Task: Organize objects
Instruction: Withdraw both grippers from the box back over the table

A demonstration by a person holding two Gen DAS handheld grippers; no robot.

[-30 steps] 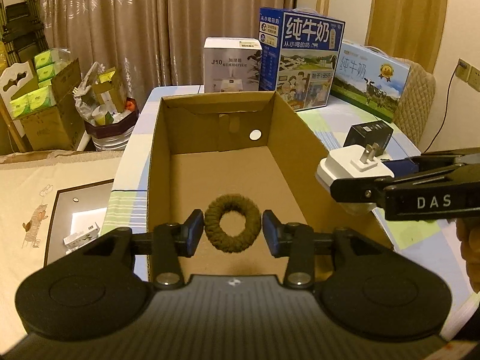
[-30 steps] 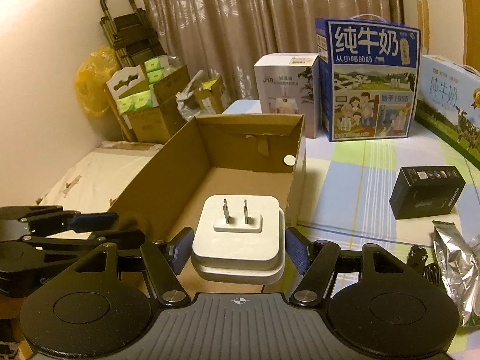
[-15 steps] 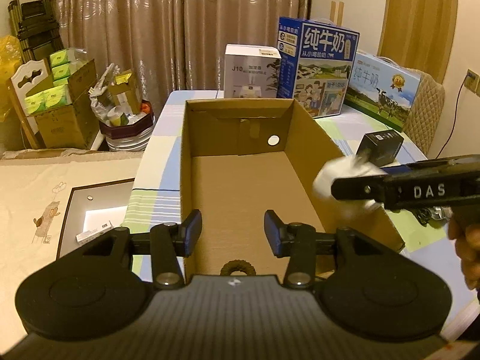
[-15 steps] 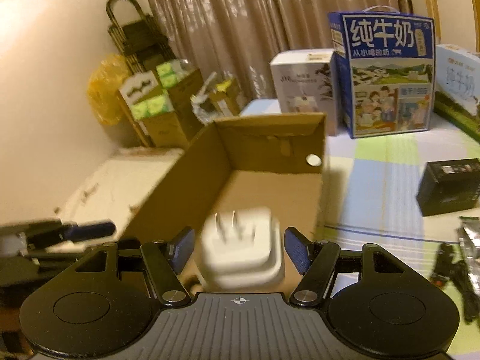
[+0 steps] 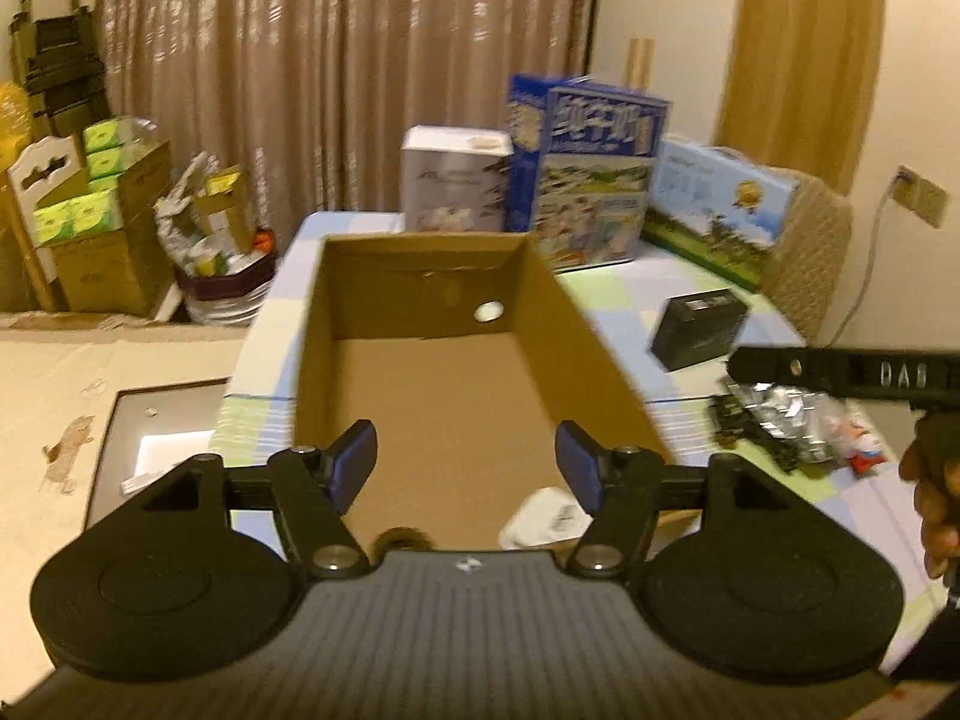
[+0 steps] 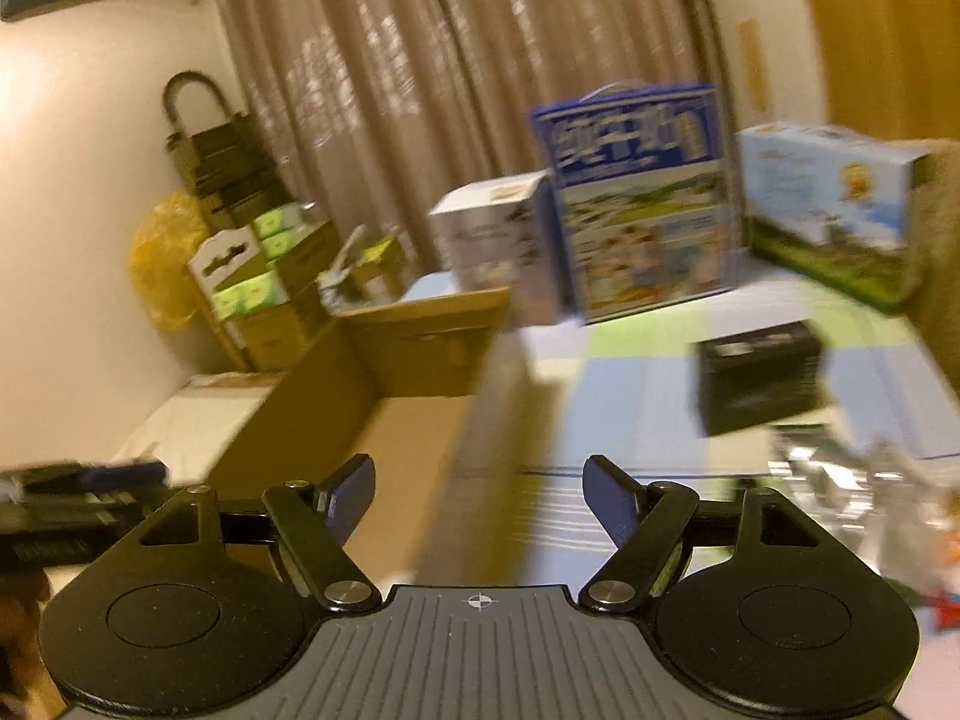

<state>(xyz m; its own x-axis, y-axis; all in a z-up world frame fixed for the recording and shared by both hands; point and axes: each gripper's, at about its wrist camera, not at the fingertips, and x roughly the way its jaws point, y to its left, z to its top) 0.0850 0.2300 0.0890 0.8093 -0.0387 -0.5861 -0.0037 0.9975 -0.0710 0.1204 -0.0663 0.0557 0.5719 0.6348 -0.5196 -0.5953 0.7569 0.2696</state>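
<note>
Left gripper [image 5: 466, 461]: jaws spread wide, nothing between them, touching nothing. It hangs over the near end of the open brown cardboard box [image 5: 600, 354]. On the box floor at that near end, partly hidden by the gripper body, lie a white wall-plug charger [image 5: 543, 521] toward the right wall and a dark woven ring [image 5: 401, 538] just left of it; the two look apart, though only slivers show.

Right gripper [image 6: 478, 492]: jaws equally wide, empty. Its view is heavily blurred. It sits over the striped tablecloth [image 6: 624, 396] just right of the box's right wall, facing a small black carton [image 6: 759, 375] and a crinkled silver foil pouch [image 5: 780, 408] near the table's right edge.

Risks, as judged:
- Remaining items cluster tight at the right edge; a fast reach could knock the pouch or neighbouring bits off the table.
- The foil is slick and crumpled; a shallow pinch may slip.
- A low sideways pass could clip the box wall and shift the box.
- Both grippers work close together over the near end; collision is possible.
</note>
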